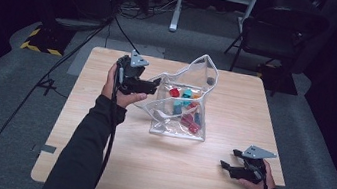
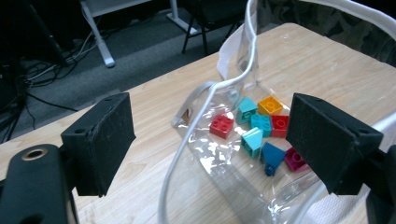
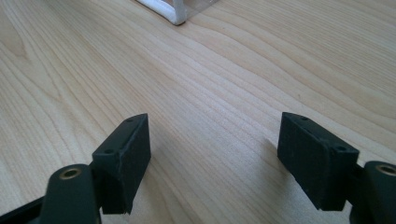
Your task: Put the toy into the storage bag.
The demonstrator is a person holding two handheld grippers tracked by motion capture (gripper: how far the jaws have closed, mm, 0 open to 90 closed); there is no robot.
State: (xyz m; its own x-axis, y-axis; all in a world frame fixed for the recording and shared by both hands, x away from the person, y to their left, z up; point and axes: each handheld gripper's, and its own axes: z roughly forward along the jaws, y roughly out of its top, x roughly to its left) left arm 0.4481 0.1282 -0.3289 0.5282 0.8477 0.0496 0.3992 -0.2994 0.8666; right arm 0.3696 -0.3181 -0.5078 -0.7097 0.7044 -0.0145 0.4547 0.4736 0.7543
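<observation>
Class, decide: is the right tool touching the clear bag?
Apart. The high view shows the right tool resting near the table's corner, with bare wood between it and the clear bag.

Glossy clear plastic pouch (image 1: pixel 190 103), shiny plastic bricks (image 2: pixel 261 126), matt wooden table (image 1: pixel 97 154).

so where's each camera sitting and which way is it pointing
High view: above the person's side of the table, looking forward and down at the clear bag of blocks; both forearms, the left gripper and the right gripper show.
Left gripper view: rides the left gripper, looking along its open fingers into the bag's mouth at the blocks.
Right gripper view: rides the right gripper, low over bare wood, open fingers at the bottom, the bag's corner at the top edge.
Shared: all three views show the bag and the table.
</observation>
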